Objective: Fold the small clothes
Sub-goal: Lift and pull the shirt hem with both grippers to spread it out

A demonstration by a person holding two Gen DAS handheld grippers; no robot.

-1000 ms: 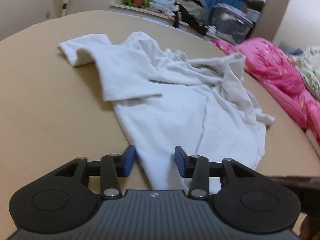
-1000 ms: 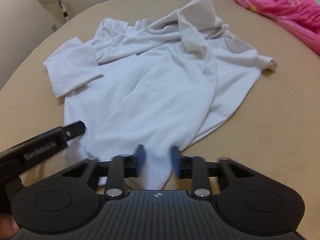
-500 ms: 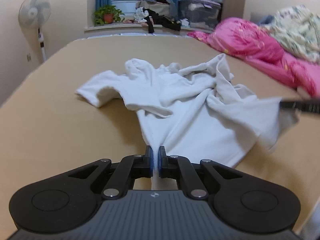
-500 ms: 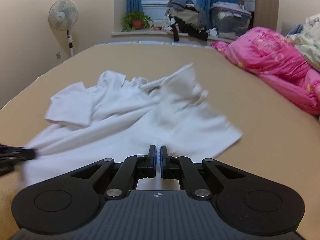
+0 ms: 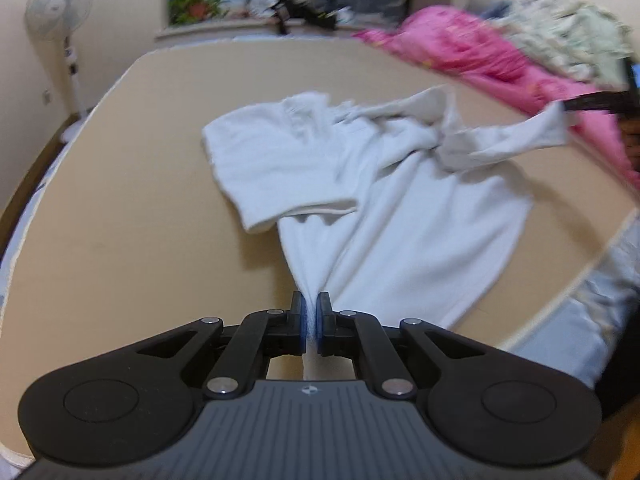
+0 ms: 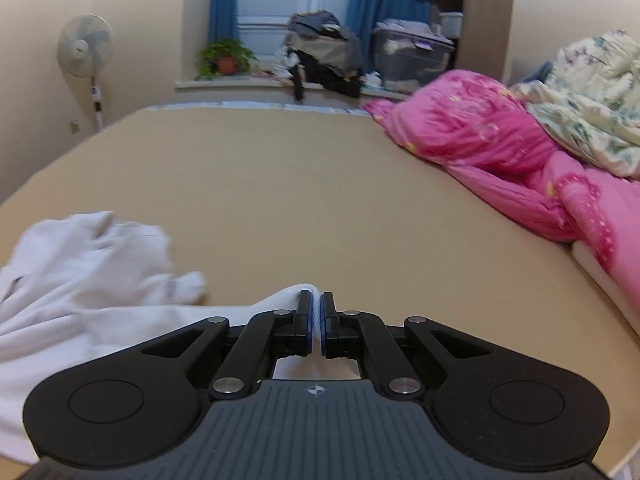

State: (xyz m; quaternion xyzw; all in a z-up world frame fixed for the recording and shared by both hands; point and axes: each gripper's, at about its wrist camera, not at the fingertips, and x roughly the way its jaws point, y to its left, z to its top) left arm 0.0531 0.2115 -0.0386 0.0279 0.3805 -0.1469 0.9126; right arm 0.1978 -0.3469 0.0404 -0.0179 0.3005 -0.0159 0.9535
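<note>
A small white T-shirt (image 5: 400, 200) lies crumpled on the tan bed surface (image 5: 120, 240), stretched between both grippers. My left gripper (image 5: 310, 312) is shut on a pinched bit of the shirt's hem, which rises off the bed to the pads. In the left wrist view the right gripper (image 5: 592, 102) shows at the far right edge, pulling another corner of the shirt up and taut. In the right wrist view my right gripper (image 6: 316, 316) is shut on white cloth, and the rest of the shirt (image 6: 80, 280) trails away to the lower left.
A pink quilt (image 6: 500, 152) and a floral blanket (image 6: 592, 100) lie piled along the right side of the bed. A standing fan (image 6: 86, 56) is at the far left. The windowsill holds a potted plant (image 6: 226, 58), clothes and storage boxes. The bed's right edge (image 5: 580, 280) is close.
Both grippers closed on the shirt's lower edge and lifted it. They have pulled apart, the left one sideways and up, stretching the shirt; the right view now looks across the bed.
</note>
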